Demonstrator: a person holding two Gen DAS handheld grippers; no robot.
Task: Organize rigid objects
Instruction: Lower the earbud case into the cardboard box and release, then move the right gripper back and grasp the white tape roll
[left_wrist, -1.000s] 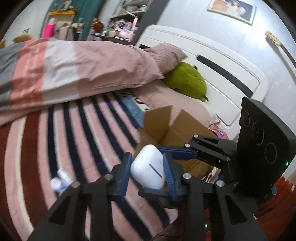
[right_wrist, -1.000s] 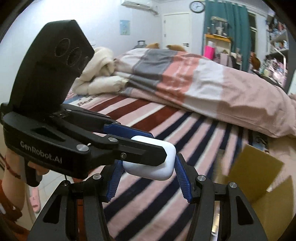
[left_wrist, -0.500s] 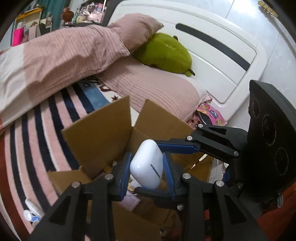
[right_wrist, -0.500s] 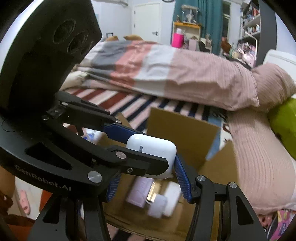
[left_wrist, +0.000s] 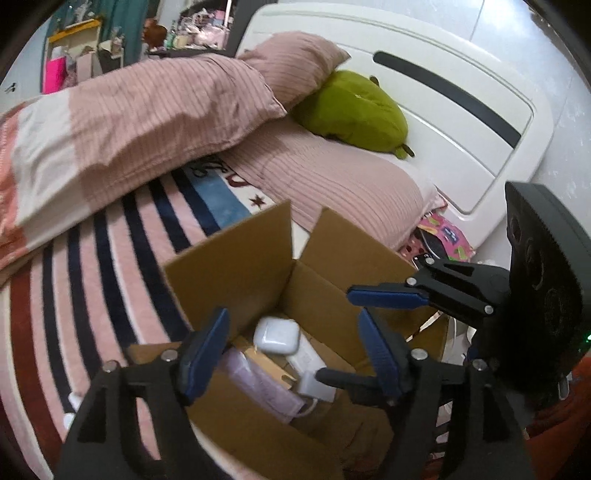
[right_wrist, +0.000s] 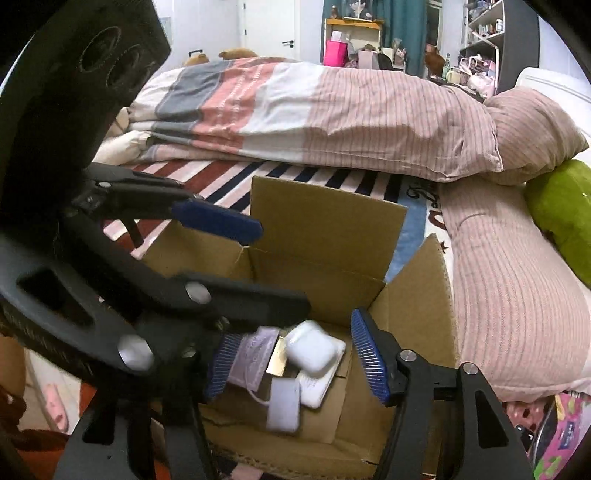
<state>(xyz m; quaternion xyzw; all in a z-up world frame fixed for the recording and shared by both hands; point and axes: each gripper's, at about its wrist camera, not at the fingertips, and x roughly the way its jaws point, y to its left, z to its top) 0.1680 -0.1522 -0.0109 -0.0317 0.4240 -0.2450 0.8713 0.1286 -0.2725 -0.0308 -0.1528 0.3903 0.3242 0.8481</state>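
— White earbud case (left_wrist: 276, 335) lies loose inside the cardboard box (left_wrist: 236, 266) on the bed (left_wrist: 122, 236), atop a flat white charger (right_wrist: 317, 387) near the box's far wall.

— And the grippers?

— Left hand-held gripper (left_wrist: 291, 343) and right hand-held gripper (right_wrist: 295, 354) both hover over the box with jaws spread wide, holding nothing.

— So the drop looks done?

— I'd say so. Next, lift clear of the flaps and seek another item on the striped cover.
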